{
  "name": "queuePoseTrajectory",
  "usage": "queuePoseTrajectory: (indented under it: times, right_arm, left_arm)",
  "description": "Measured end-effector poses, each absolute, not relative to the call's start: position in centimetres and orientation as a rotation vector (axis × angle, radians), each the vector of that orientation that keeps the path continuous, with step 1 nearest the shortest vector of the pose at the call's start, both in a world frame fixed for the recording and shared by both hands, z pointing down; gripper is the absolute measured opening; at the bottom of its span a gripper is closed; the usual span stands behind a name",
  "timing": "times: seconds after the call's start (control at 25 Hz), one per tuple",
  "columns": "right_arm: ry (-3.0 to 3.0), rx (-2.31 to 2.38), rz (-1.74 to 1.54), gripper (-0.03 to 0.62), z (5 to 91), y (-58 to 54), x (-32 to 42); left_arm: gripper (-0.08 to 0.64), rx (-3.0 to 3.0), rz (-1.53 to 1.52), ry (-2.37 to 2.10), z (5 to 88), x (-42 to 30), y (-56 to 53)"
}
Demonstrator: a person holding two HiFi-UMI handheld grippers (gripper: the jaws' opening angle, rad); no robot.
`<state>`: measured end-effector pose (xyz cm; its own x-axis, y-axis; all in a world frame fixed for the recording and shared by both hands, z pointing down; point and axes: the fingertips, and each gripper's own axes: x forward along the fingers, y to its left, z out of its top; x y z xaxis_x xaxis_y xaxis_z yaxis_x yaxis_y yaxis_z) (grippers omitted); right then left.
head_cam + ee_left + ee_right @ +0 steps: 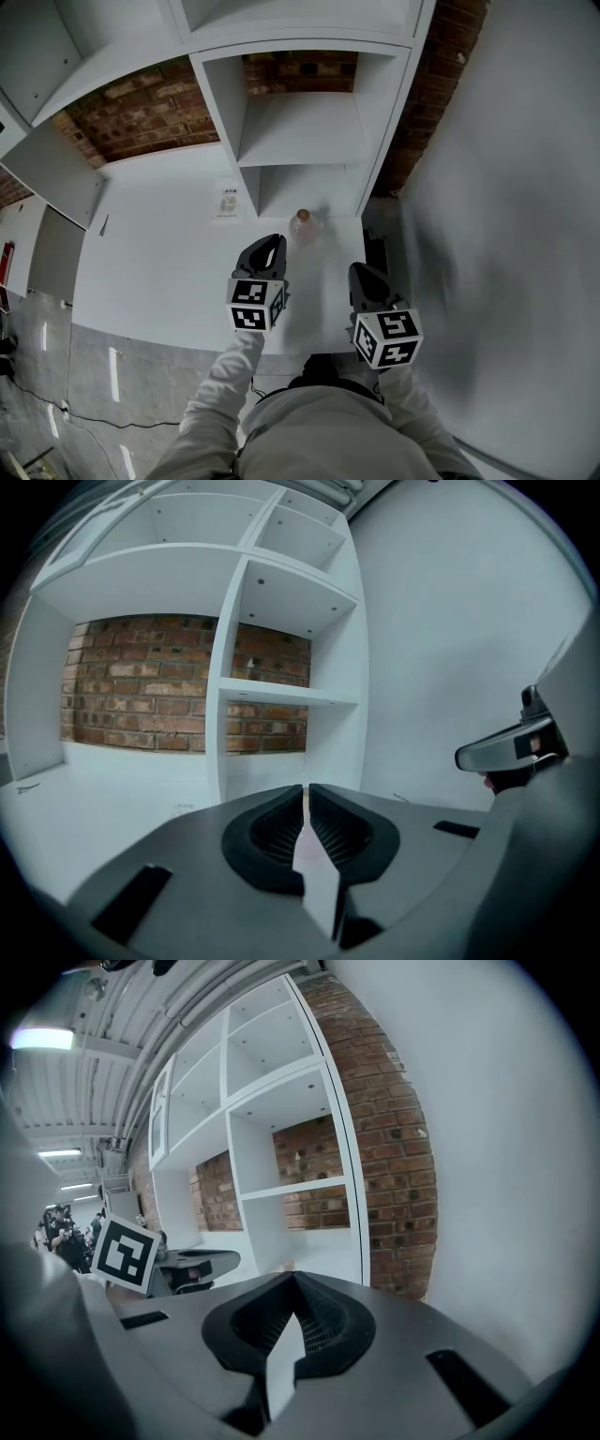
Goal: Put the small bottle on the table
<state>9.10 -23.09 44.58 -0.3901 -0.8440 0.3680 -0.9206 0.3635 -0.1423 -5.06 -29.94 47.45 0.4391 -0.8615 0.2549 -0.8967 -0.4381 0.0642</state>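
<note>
Holds nothing in the left gripper (272, 242), jaws drawn almost together on empty air. Keeps the right gripper (362, 273) pressed closed and empty too, near it. Finds the small bottle (303, 225) upright on the table (159, 262), just past the left tip, in front of the lowest bay of the shelf unit (300, 131). Looks placed already. Risks mainly a knock from here: could tip or roll the bottle with any forward or sideways swing of that left gripper.
</note>
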Motion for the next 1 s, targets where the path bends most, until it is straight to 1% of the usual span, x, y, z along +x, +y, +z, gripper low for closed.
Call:
queuePoseTrajectory:
  times: [0.4,0.6,1.0]
  right_arm:
    - [-2.417,1.543,0.461,0.028,44.6,-22.7,7.6]
    - [-2.414,1.546,0.457,0.028,44.7,-22.3,7.3]
    - [-2.435,1.529,0.451,0.028,44.7,-21.8,6.7]
  left_arm:
    - [0.023,2.46,0.303,-1.561,47.7,-7.6,-26.8]
    - [0.02,2.444,0.27,-1.58,47.4,-8.6,-25.8]
    - [0.018,2.472,0.274,-1.544,47.2,-9.6,-24.7]
